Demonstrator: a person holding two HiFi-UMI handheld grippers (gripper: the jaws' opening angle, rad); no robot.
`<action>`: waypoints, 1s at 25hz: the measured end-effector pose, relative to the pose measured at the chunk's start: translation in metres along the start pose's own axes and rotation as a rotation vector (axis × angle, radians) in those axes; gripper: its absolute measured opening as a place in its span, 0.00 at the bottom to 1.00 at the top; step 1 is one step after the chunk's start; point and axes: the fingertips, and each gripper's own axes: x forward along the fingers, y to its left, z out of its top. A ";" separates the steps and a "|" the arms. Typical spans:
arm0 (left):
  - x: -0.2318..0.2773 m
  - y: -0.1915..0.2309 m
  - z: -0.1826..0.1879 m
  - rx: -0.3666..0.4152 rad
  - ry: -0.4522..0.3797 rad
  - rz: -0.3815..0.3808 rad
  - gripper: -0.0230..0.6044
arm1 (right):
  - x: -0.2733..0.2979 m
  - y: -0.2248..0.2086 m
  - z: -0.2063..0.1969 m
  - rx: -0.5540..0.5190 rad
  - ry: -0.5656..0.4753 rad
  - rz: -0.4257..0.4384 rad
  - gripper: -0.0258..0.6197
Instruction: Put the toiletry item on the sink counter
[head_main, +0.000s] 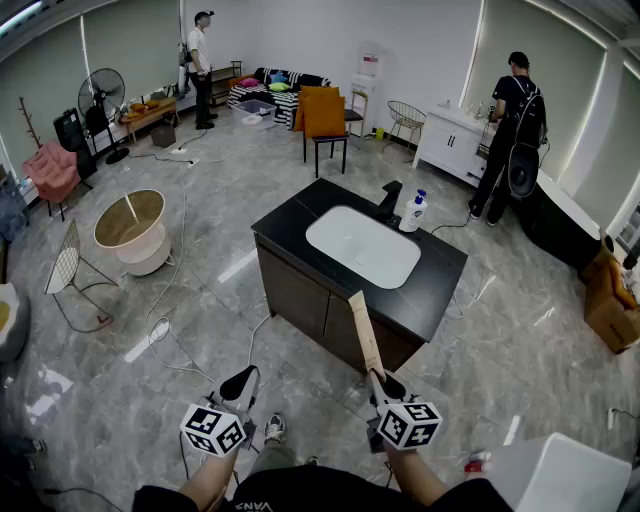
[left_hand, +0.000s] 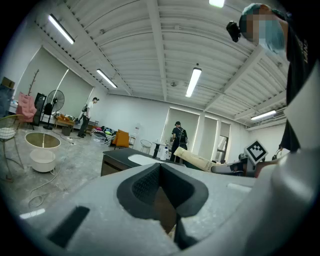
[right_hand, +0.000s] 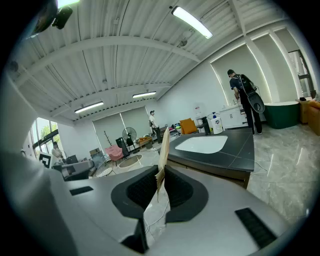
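A long beige toiletry tube (head_main: 366, 335) sticks up from my right gripper (head_main: 376, 377), which is shut on its lower end; its tip overlaps the near edge of the black sink counter (head_main: 300, 225). In the right gripper view the tube (right_hand: 163, 150) stands pinched between the pads of that gripper (right_hand: 161, 187), with the counter (right_hand: 235, 150) and its white basin (right_hand: 202, 144) ahead. My left gripper (head_main: 240, 382) hangs low at the left, shut and holding nothing. From the left gripper (left_hand: 160, 187) view the tube (left_hand: 197, 160) shows at the right.
A black faucet (head_main: 390, 200) and a white soap bottle (head_main: 413, 212) stand at the counter's far side. A round tub (head_main: 132, 228) and wire chair (head_main: 70, 270) sit left, cables cross the floor, and a white box (head_main: 560, 475) is near right. Two people (head_main: 512, 130) stand far off.
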 end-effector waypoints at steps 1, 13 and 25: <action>-0.003 -0.001 -0.001 -0.003 0.001 0.002 0.05 | -0.002 0.001 -0.002 -0.002 0.003 0.002 0.10; -0.005 0.015 -0.001 -0.023 0.000 0.014 0.05 | 0.012 0.016 0.004 0.032 -0.014 0.049 0.10; 0.004 0.112 0.028 -0.025 0.012 -0.020 0.05 | 0.098 0.063 0.029 0.052 -0.050 -0.004 0.10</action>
